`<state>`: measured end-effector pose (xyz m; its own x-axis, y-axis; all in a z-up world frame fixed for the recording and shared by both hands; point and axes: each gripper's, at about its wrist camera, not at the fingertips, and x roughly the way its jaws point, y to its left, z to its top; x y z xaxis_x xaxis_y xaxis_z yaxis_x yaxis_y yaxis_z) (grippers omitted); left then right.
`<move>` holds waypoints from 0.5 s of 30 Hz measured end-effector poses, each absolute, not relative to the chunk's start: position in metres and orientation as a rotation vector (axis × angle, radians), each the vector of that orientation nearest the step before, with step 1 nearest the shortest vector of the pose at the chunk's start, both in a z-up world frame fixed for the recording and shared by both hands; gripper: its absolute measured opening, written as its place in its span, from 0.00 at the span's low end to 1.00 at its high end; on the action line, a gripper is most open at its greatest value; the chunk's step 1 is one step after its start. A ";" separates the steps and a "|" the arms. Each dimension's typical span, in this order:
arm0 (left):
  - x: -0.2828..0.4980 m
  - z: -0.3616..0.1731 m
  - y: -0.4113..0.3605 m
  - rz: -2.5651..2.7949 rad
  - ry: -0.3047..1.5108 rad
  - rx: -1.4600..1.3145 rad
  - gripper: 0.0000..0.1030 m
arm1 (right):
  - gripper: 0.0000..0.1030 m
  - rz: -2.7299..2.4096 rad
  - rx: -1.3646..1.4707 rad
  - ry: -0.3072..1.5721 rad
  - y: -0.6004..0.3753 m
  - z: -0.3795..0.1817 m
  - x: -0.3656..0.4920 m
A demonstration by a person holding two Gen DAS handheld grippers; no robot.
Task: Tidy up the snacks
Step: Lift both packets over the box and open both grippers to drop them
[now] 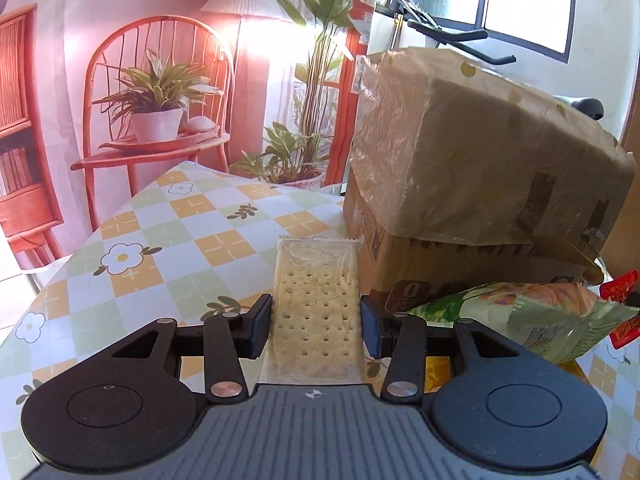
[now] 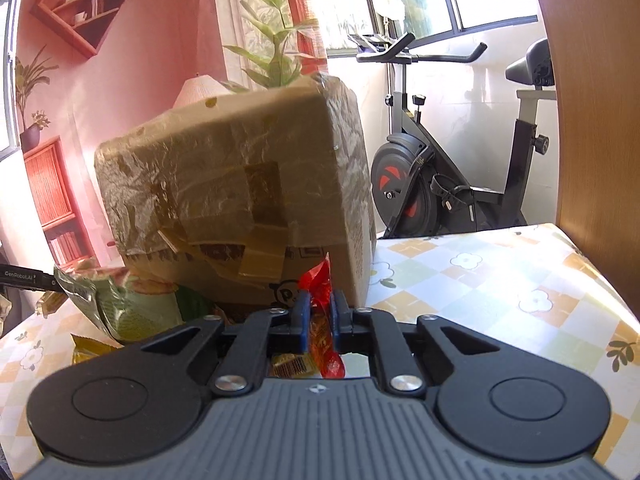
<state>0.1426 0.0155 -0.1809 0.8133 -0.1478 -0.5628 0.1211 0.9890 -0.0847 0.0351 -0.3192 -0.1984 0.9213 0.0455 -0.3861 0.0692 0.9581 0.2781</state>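
In the left wrist view, my left gripper point(image 1: 316, 326) is shut on a clear-wrapped cracker packet point(image 1: 316, 300), which sticks forward over the checked tablecloth point(image 1: 160, 240). A taped cardboard box point(image 1: 480, 160) stands just to its right. A green snack bag point(image 1: 532, 320) lies at the box's foot, with a red wrapper point(image 1: 620, 308) at the far right. In the right wrist view, my right gripper point(image 2: 319, 322) is shut on a red snack packet point(image 2: 322, 308), close in front of the same box point(image 2: 240, 188). The green bag point(image 2: 128, 308) lies to the left.
A yellow packet point(image 2: 86, 350) lies on the cloth left of my right gripper. An exercise bike point(image 2: 440, 184) stands beyond the table's far edge. A wooden panel point(image 2: 592, 120) rises at the right. Open tablecloth point(image 2: 500, 280) lies right of the box.
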 end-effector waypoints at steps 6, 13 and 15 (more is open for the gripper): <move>0.136 -0.145 0.007 -0.180 0.493 -0.049 0.47 | 0.11 0.011 0.252 0.275 -0.317 -0.149 0.023; 0.146 -0.087 -0.007 -0.216 0.382 -0.044 0.47 | 0.11 0.044 0.217 0.152 -0.323 -0.083 0.049; 0.156 -0.071 -0.014 -0.230 0.361 -0.054 0.47 | 0.11 0.054 0.206 0.138 -0.325 -0.068 0.064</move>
<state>0.1561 -0.0144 -0.0709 0.9097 -0.2322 -0.3442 0.2131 0.9726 -0.0931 0.0640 -0.3246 -0.0681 0.9891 0.0679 -0.1306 -0.0397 0.9774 0.2075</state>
